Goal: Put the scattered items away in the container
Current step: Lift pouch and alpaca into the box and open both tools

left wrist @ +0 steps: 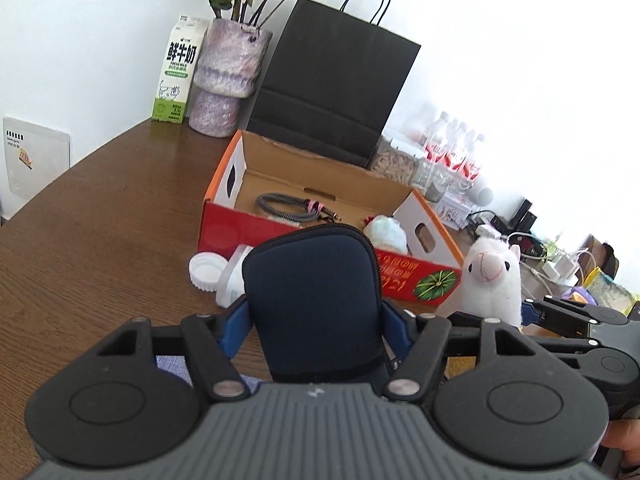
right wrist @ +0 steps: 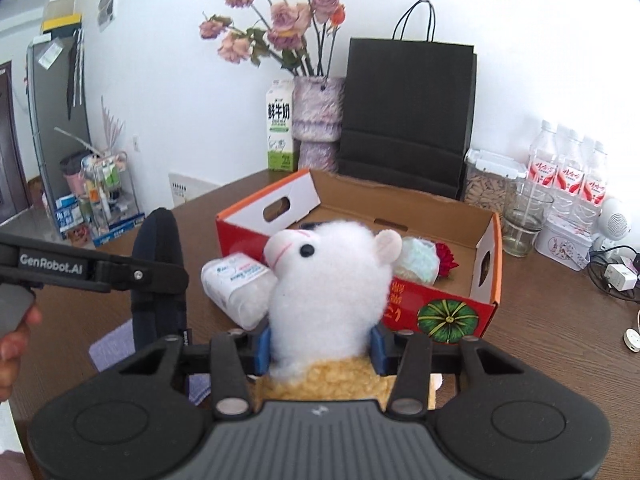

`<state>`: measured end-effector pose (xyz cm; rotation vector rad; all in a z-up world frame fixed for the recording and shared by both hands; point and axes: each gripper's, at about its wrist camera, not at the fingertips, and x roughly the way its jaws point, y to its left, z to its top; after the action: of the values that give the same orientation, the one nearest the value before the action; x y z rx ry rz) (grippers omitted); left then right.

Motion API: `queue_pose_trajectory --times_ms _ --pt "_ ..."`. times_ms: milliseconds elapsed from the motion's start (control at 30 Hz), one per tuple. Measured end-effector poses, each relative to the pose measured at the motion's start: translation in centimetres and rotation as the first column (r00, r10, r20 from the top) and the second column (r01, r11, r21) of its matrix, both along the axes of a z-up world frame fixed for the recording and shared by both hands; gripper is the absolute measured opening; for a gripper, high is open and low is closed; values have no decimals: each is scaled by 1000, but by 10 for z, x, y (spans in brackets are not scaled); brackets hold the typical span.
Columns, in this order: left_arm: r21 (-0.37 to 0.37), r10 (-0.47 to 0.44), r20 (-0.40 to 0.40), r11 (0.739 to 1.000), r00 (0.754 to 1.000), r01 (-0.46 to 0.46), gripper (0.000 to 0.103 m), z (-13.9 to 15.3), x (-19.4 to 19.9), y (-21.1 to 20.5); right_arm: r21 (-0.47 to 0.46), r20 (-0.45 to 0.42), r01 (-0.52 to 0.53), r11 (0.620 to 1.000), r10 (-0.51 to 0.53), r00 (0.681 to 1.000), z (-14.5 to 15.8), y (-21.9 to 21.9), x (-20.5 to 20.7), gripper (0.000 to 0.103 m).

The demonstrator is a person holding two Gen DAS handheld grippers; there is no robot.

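Progress: partly complete. The box [left wrist: 320, 184] stands open on the table [left wrist: 100, 220], toward its far edge, and already holds a coiled cable [left wrist: 280, 206], a pale fluffy item [left wrist: 390, 232] and a red flower [right wrist: 444, 260]. The last two lie in the box's near right corner.

Items in hand: the left gripper [left wrist: 316, 320] is clenched on a dark blue pouch [left wrist: 312, 300], held upright, with the blue pads pressing both its sides. The right gripper [right wrist: 320, 344] is clenched on a white plush llama [right wrist: 328, 280], gripped low on its body, head turned toward the box. Both items are clear of the table, just in front of the box's near wall; neither is inside it yet.

Items left: a white bottle [right wrist: 240, 288] lies on its side touching or just beside the near wall, with a white cap [left wrist: 206, 270] next to it. A purple cloth [right wrist: 112, 348] lies near the table's front edge, below the pouch.

Surroundings: a black bag [left wrist: 332, 88], a vase [left wrist: 228, 76] of flowers and a milk carton [left wrist: 176, 72] line the far edge behind the box. Water bottles [right wrist: 568, 172], a jar [right wrist: 490, 184], a glass [right wrist: 524, 220] and chargers [right wrist: 618, 276] crowd the right side.

Obstructions: the near wall and the raised end flaps must be cleared on entry. The grippers work side by side, so contact between them is a risk.
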<state>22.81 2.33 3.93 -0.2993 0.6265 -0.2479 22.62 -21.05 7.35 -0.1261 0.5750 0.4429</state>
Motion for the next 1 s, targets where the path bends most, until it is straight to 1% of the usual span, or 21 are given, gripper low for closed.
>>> queue_pose_trajectory --times_ms 167,267,467,567,667,767,867,1000 --pt "-14 -6 63 1000 998 7 68 16 -2 3 20 46 17 1000 -18 999 14 -2 0 44" --pt "-20 -1 101 1000 995 3 68 29 3 4 25 73 25 999 -27 997 22 -1 4 44" --pt "-10 4 157 1000 988 -2 68 58 38 -2 51 123 62 997 -68 990 41 1 27 44" --pt "0 -3 190 1000 982 3 68 70 61 -9 62 151 88 994 -97 984 47 3 47 45" --pt "13 -14 211 1000 977 12 68 77 86 -14 75 155 104 992 -115 981 51 6 73 45" --pt "42 -22 212 999 977 13 68 78 113 -17 67 144 120 990 -129 981 48 11 100 45" --pt "85 -28 195 996 980 11 68 73 141 -19 58 119 148 987 -154 981 40 16 127 45" --pt "181 -25 169 983 985 -6 68 63 173 -23 51 88 166 985 -170 982 23 23 159 45"
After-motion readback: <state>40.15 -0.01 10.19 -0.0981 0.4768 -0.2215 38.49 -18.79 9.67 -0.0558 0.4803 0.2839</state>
